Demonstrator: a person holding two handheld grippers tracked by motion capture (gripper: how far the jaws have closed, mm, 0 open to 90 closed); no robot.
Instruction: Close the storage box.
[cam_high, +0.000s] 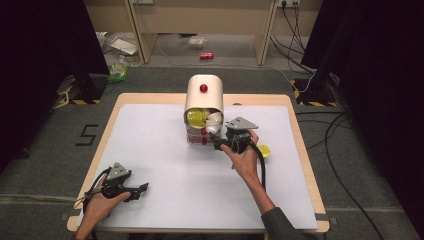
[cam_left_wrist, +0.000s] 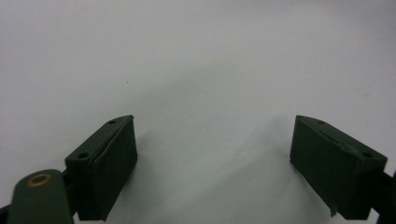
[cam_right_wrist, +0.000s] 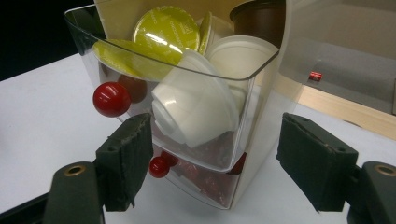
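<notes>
A cream capsule holder (cam_high: 204, 90) with red knobs stands at the middle back of the white table (cam_high: 150, 150). Its clear top drawer (cam_right_wrist: 261, 93) is tipped outward and holds yellow-green capsules (cam_right_wrist: 163, 30), white capsules (cam_right_wrist: 196, 105) and a brown one (cam_right_wrist: 259, 16). A lower drawer (cam_right_wrist: 205, 179) holds red capsules. My right gripper (cam_high: 216, 143) is open just in front of the drawers. In the right gripper view the gripper (cam_right_wrist: 215, 154) has its jaws on either side of the clear drawer's lower part, and the right pad stands apart from it. My left gripper (cam_high: 142, 190) rests open at the front left, with bare table between its jaws (cam_left_wrist: 215, 158).
A yellow-green capsule (cam_high: 263, 150) lies on the table just right of my right hand. The drawer's big red knob (cam_right_wrist: 111, 99) sticks out toward my left jaw. On the floor behind the table lie a red can (cam_high: 206, 55) and cables (cam_high: 330, 140).
</notes>
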